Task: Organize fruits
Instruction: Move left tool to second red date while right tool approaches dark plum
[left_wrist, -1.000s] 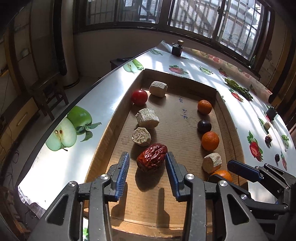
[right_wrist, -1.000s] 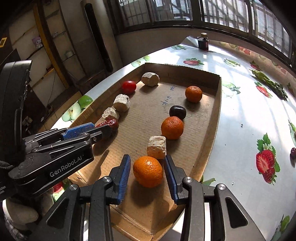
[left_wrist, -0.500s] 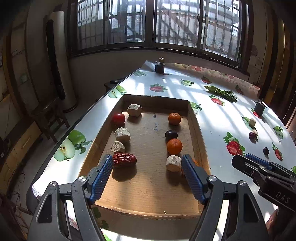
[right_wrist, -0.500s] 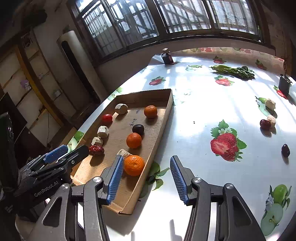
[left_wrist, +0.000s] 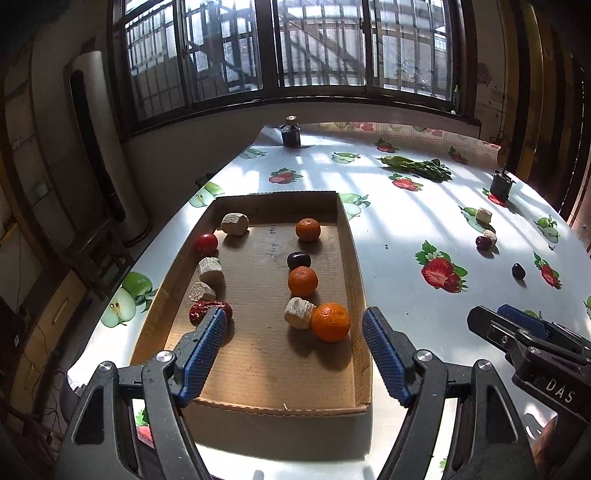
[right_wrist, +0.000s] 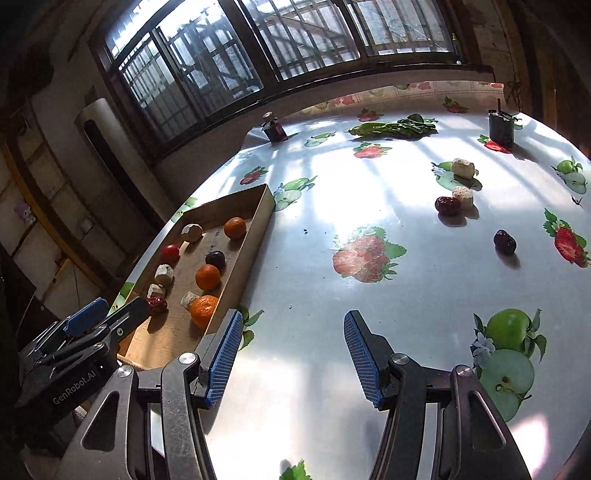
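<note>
Facing away, right tongs (right_wrist: 291, 356) see loose dates (right_wrist: 447, 205).

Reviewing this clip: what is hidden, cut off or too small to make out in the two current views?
- Red date, left wrist view: near end hidden behind the left gripper finger.
- Writing on the cardboard tray floor, both views: too small to read.
- Right gripper, left wrist view: cut off by the right edge.
- Dark container, right wrist view: contents too small.
</note>
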